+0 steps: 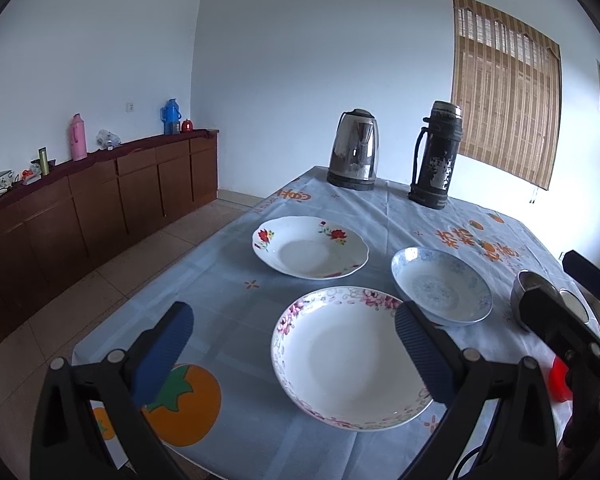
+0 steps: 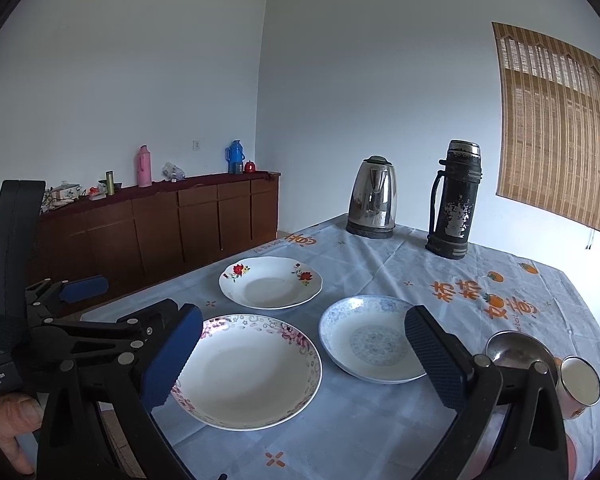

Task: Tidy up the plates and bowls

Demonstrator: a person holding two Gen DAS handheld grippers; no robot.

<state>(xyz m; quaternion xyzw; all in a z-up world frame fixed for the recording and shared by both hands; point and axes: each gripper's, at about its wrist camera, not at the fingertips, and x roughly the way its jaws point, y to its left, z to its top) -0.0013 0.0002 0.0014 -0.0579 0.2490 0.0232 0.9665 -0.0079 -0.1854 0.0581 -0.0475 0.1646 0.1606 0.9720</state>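
Note:
Three shallow plates lie apart on the blue tablecloth. Nearest is a white plate with a pink floral rim point(image 1: 352, 356) point(image 2: 246, 372). To its right sits a blue-patterned plate point(image 1: 440, 284) point(image 2: 370, 340). Farther back is a white plate with red flowers point(image 1: 310, 246) point(image 2: 270, 282). A steel bowl point(image 1: 534, 286) point(image 2: 518, 350) stands at the right. My left gripper point(image 1: 294, 356) hovers open above the pink-rimmed plate. My right gripper point(image 2: 304, 360) is open too, over the gap between the pink-rimmed and blue plates. Neither holds anything.
A steel kettle point(image 1: 354, 150) point(image 2: 374, 198) and a worn black thermos point(image 1: 436, 154) point(image 2: 454, 200) stand at the table's far end. A metal cup point(image 2: 580, 386) sits by the steel bowl. A brown sideboard point(image 1: 100, 196) lines the left wall. A hand point(image 2: 8, 424) shows at lower left.

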